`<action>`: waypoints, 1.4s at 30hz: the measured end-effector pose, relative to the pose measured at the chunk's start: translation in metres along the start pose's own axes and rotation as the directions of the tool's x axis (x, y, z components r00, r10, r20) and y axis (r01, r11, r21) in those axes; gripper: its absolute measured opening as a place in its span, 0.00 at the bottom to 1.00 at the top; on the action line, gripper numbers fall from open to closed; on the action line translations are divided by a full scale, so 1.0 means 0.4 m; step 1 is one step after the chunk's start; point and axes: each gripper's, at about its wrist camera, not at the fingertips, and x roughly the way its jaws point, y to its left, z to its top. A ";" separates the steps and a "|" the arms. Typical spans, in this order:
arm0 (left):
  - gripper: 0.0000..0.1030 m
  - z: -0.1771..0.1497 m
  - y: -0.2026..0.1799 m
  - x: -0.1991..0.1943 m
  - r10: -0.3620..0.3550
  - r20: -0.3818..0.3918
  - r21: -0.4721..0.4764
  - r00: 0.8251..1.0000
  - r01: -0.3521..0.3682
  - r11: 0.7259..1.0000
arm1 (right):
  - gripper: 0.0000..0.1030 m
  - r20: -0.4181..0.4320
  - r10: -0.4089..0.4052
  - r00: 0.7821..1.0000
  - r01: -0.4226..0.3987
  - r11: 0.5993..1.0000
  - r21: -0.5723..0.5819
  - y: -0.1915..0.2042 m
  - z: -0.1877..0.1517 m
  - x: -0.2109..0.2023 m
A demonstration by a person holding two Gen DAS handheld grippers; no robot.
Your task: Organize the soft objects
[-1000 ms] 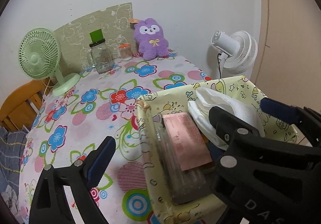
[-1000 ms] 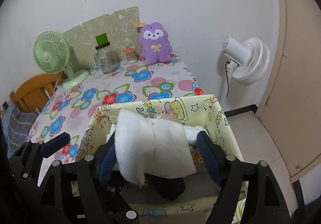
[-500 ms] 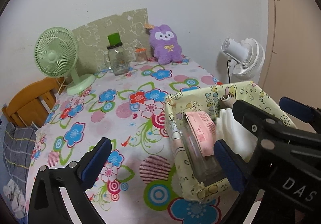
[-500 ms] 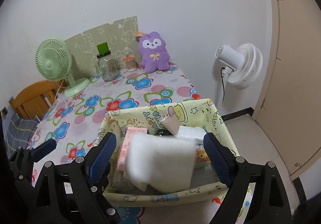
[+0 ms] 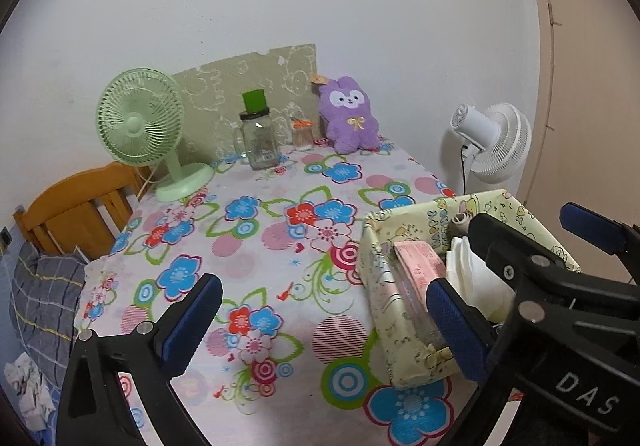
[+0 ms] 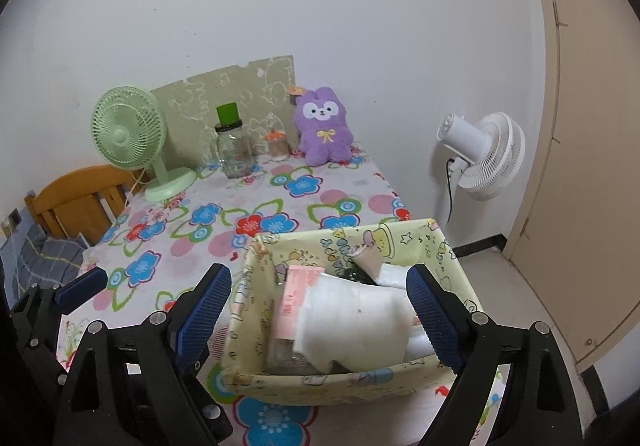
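Pale yellow fabric, printed with cartoon figures, forms the soft-sided basket point(image 6: 340, 386) sitting at the near right edge of the flowered tablecloth point(image 6: 280, 202), and a white folded cloth point(image 6: 356, 318) lies on top of the contents inside it, draped over a pink packet point(image 6: 294, 296) and what looks like a clear container underneath. The right gripper point(image 6: 320, 310) hangs just above the basket with its blue-padded fingers spread wide, one on either side of the cloth, touching nothing. From the left wrist view, the left gripper point(image 5: 320, 326) is also released, fingers far apart, hovering over the bare tablecloth point(image 5: 256, 246) just left of the basket point(image 5: 384, 310), its right finger near the basket's left wall; the white cloth point(image 5: 472, 282) shows there partly hidden behind the right gripper's black frame. At the far end of the table a purple plush bunny point(image 6: 322, 126) sits upright against the wall, beside a small jar with an orange lid point(image 6: 277, 144) and a glass jar with a green cap point(image 6: 234, 150). A green desk fan point(image 6: 132, 142) stands at the far left corner in front of a patterned green board point(image 6: 224, 94). A white fan point(image 6: 480, 156) stands off the table to the right, and a wooden chair point(image 6: 76, 198) shows on the left.
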 end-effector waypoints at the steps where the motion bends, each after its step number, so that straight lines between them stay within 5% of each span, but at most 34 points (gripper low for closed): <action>1: 1.00 -0.001 0.008 -0.006 0.004 0.005 -0.004 1.000 -0.004 1.000 | 0.91 0.006 0.003 1.000 -0.003 1.000 -0.001 0.006 -0.001 -0.006; 24: 1.00 -0.079 0.300 -0.170 0.155 0.098 -0.219 0.983 -0.131 0.967 | 0.97 0.112 0.079 0.991 -0.074 0.996 -0.048 0.149 -0.011 -0.123; 42: 1.00 -0.105 0.306 -0.230 0.141 0.148 -0.233 0.979 -0.104 0.967 | 0.98 0.145 0.070 0.987 -0.056 0.994 -0.094 0.167 -0.048 -0.172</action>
